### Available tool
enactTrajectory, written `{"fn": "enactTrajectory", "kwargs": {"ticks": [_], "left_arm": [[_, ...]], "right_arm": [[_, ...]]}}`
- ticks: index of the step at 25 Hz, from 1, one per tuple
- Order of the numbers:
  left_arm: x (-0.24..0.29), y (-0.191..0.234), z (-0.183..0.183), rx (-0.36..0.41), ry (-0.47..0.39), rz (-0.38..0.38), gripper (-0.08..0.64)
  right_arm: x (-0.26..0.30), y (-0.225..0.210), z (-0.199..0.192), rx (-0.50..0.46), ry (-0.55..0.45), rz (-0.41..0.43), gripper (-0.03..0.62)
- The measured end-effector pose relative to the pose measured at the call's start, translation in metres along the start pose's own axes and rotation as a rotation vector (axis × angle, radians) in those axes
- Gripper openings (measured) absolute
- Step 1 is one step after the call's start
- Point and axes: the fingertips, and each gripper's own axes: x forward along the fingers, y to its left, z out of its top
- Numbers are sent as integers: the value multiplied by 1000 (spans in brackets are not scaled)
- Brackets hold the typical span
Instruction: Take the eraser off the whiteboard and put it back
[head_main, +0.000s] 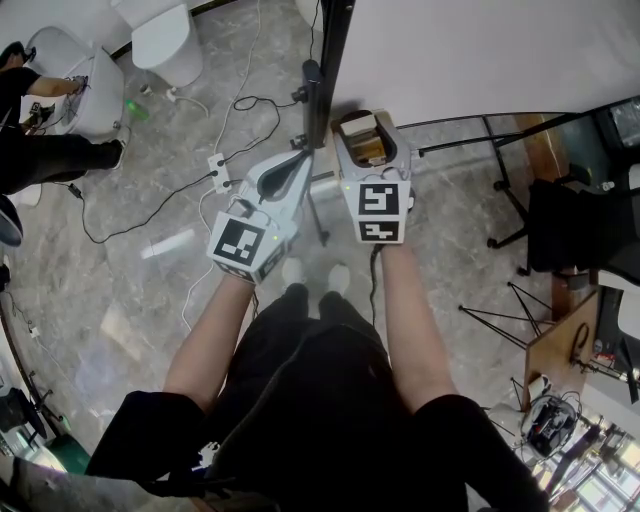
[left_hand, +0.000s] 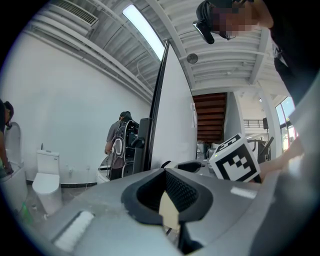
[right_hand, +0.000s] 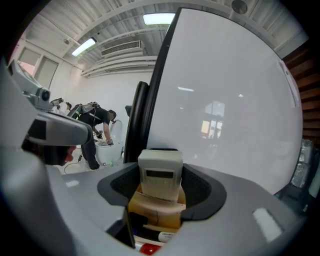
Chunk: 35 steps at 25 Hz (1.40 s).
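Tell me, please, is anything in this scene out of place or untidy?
Only the floor. Loose cables and a power strip sprawl across it beside the whiteboard stand, close to the person's feet: a possible tripping risk. The eraser sits straight between the right gripper's jaws; nothing looks spilled or broken.

lab-like hall: standing whiteboard (right_hand: 225, 100), loose floor cables (head_main: 140, 224), toilets (head_main: 170, 40)
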Motion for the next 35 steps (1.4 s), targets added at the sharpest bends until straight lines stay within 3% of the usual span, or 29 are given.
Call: {"fn": "enactTrajectory", "kwargs": {"ticks": [13, 35], "left_arm": [[1, 0, 0, 1, 2, -3, 5], [3, -16, 14, 16, -19, 3, 3]], "right_arm": [[2, -1, -12, -13, 50, 0, 284], [-32, 1, 2, 22, -1, 44, 305]]}}
